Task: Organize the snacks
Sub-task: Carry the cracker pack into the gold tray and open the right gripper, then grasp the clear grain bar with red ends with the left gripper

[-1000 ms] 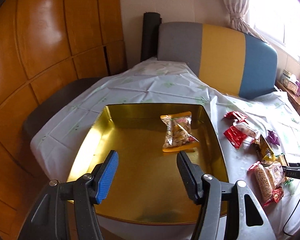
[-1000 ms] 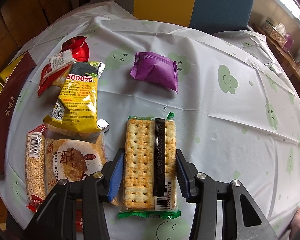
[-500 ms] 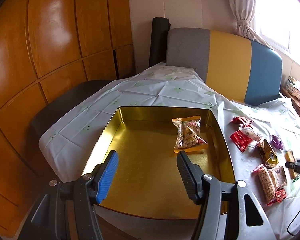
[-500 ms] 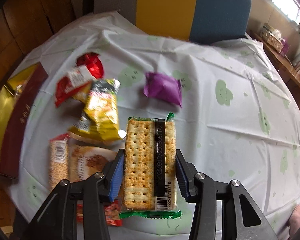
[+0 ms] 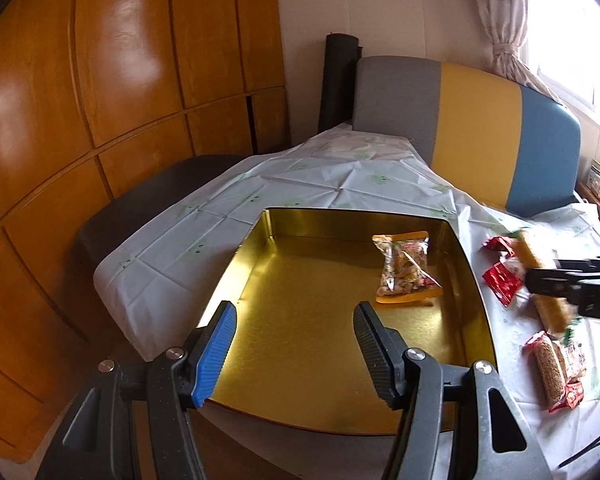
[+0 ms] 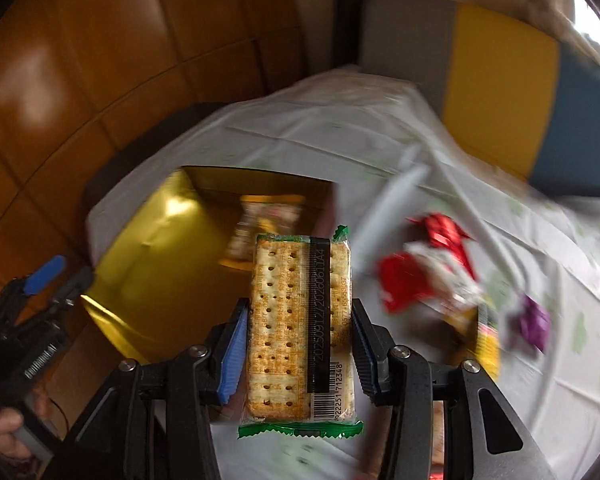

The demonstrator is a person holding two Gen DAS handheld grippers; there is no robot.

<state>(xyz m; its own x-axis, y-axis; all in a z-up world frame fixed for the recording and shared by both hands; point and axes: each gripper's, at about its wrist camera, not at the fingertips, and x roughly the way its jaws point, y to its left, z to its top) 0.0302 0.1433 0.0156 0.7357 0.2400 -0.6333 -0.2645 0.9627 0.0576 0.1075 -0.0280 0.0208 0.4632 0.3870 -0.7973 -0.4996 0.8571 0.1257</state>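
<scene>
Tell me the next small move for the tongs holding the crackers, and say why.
Probably carry the crackers on over the gold tin and set them on its bare floor. The right tongs clamp the pack above the table, the tin lies just ahead with only a nut packet inside, and the left tongs hang open, empty.

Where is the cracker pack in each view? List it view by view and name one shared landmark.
Left wrist: cracker pack at the right edge, blurred, in the right gripper.
Right wrist: cracker pack bottom centre, clamped between the pads.
Shared landmark: gold tin.
</scene>
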